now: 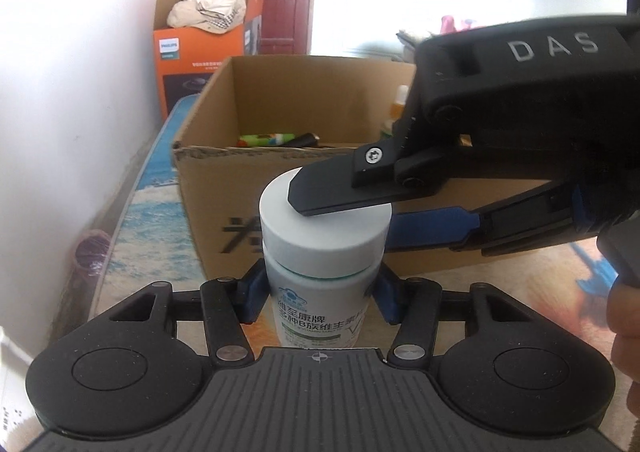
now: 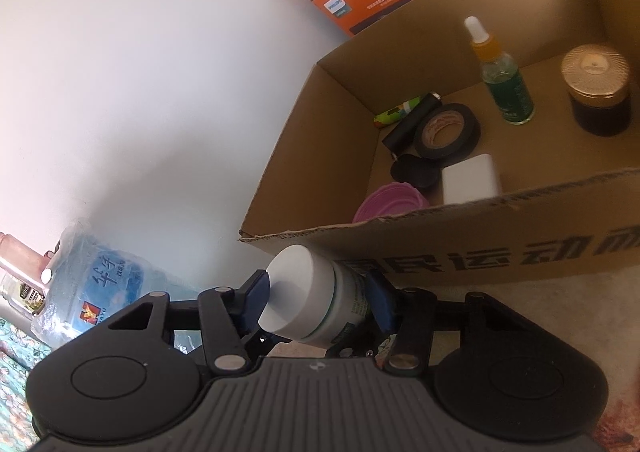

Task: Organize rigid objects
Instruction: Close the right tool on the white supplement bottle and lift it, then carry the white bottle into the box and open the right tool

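Observation:
A white pill bottle (image 1: 320,276) with a white cap and a green ring stands upright between the blue pads of my left gripper (image 1: 318,296), which is shut on its body. My right gripper (image 1: 348,208) comes in from the right, one finger over the cap and one beside it. In the right wrist view the bottle (image 2: 308,296) lies between the pads of my right gripper (image 2: 320,302), touching both. The open cardboard box (image 1: 208,140) stands just behind the bottle; in the right wrist view the box (image 2: 500,236) is straight ahead.
The box holds a dropper bottle (image 2: 502,80), a gold-lidded jar (image 2: 598,92), black tape (image 2: 446,130), a white block (image 2: 472,180), a pink lid (image 2: 390,204) and a green lighter (image 2: 400,110). An orange box (image 1: 200,52) stands behind. A water jug (image 2: 96,284) is at the left.

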A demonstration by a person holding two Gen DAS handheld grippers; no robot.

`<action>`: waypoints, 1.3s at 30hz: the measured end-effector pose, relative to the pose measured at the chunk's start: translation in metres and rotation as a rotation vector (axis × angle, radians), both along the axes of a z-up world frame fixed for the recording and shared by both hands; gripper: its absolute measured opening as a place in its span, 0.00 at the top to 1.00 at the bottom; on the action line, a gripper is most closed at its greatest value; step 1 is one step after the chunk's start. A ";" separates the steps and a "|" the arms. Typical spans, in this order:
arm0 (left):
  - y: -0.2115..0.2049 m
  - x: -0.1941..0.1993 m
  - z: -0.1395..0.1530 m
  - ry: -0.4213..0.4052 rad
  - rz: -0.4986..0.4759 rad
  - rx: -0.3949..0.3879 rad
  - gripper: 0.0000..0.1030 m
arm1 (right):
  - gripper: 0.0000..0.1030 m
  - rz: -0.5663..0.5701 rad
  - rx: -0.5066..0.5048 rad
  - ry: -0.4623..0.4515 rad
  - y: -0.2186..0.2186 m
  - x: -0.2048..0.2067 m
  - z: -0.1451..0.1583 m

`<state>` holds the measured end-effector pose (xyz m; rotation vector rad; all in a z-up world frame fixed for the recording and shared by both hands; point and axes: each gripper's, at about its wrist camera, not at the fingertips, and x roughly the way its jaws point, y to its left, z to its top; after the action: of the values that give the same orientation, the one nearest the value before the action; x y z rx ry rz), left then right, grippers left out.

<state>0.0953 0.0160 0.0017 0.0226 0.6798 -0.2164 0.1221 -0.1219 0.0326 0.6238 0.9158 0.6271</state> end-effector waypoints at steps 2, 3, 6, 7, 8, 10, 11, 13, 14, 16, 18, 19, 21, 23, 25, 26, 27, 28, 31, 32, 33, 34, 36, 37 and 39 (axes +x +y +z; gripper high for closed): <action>-0.008 -0.004 0.002 0.004 -0.018 -0.005 0.48 | 0.45 -0.013 0.007 0.004 -0.008 -0.005 0.001; -0.012 -0.007 0.003 0.004 -0.029 -0.005 0.48 | 0.45 -0.020 0.009 0.005 -0.013 -0.008 0.002; -0.026 -0.013 0.003 0.010 -0.071 -0.006 0.48 | 0.45 -0.046 0.005 0.005 -0.030 -0.021 0.004; -0.031 -0.015 0.004 0.015 -0.086 -0.007 0.48 | 0.45 -0.057 0.002 0.007 -0.036 -0.025 0.004; -0.035 -0.017 0.003 0.019 -0.100 -0.009 0.48 | 0.45 -0.066 -0.003 0.008 -0.040 -0.029 0.005; -0.042 -0.019 0.001 0.026 -0.123 -0.013 0.48 | 0.45 -0.085 -0.013 0.007 -0.050 -0.036 0.005; -0.045 -0.019 0.000 0.032 -0.132 -0.012 0.48 | 0.45 -0.093 -0.018 0.008 -0.053 -0.039 0.005; -0.052 -0.021 -0.001 0.027 -0.140 0.011 0.48 | 0.45 -0.111 -0.005 0.018 -0.061 -0.042 0.001; -0.054 -0.021 -0.003 0.027 -0.144 0.022 0.48 | 0.45 -0.120 0.007 0.024 -0.065 -0.044 -0.001; -0.056 -0.019 -0.003 0.030 -0.147 0.038 0.48 | 0.45 -0.132 0.019 0.025 -0.069 -0.046 -0.003; -0.059 -0.012 -0.005 0.037 -0.150 0.051 0.48 | 0.45 -0.138 0.028 0.022 -0.070 -0.048 -0.004; -0.060 -0.011 -0.004 0.039 -0.151 0.058 0.48 | 0.45 -0.138 0.029 0.020 -0.069 -0.046 -0.004; -0.061 -0.002 -0.006 0.045 -0.150 0.064 0.48 | 0.45 -0.135 0.031 0.021 -0.069 -0.045 -0.005; -0.064 0.001 -0.007 0.052 -0.141 0.065 0.48 | 0.45 -0.130 0.028 0.018 -0.070 -0.045 -0.004; -0.065 0.005 -0.008 0.064 -0.128 0.066 0.48 | 0.45 -0.125 0.029 0.019 -0.070 -0.044 -0.004; -0.065 0.006 -0.008 0.067 -0.124 0.069 0.48 | 0.45 -0.124 0.028 0.019 -0.070 -0.043 -0.005; -0.069 0.003 -0.007 0.065 -0.121 0.075 0.48 | 0.45 -0.124 0.028 0.018 -0.071 -0.043 -0.005; -0.071 0.003 -0.007 0.064 -0.119 0.081 0.48 | 0.45 -0.125 0.029 0.018 -0.071 -0.044 -0.005; -0.074 0.001 -0.007 0.069 -0.110 0.084 0.48 | 0.45 -0.129 0.030 0.021 -0.072 -0.045 -0.004; -0.075 0.001 -0.007 0.072 -0.108 0.081 0.48 | 0.45 -0.131 0.028 0.021 -0.072 -0.046 -0.004; -0.075 0.001 -0.006 0.077 -0.106 0.076 0.49 | 0.45 -0.132 0.025 0.019 -0.072 -0.047 -0.003; -0.075 0.000 -0.005 0.080 -0.105 0.072 0.49 | 0.45 -0.134 0.022 0.017 -0.071 -0.048 -0.002; -0.077 -0.002 -0.004 0.076 -0.105 0.077 0.49 | 0.45 -0.136 0.023 0.016 -0.071 -0.049 0.000; -0.077 -0.003 -0.003 0.072 -0.105 0.079 0.49 | 0.45 -0.137 0.025 0.015 -0.072 -0.050 0.000; -0.078 -0.005 -0.002 0.070 -0.106 0.078 0.49 | 0.45 -0.136 0.026 0.011 -0.072 -0.051 0.002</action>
<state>0.0902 -0.0618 -0.0003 0.1269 0.7574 -0.2932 0.0708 -0.1938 0.0350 0.7076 0.8689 0.5149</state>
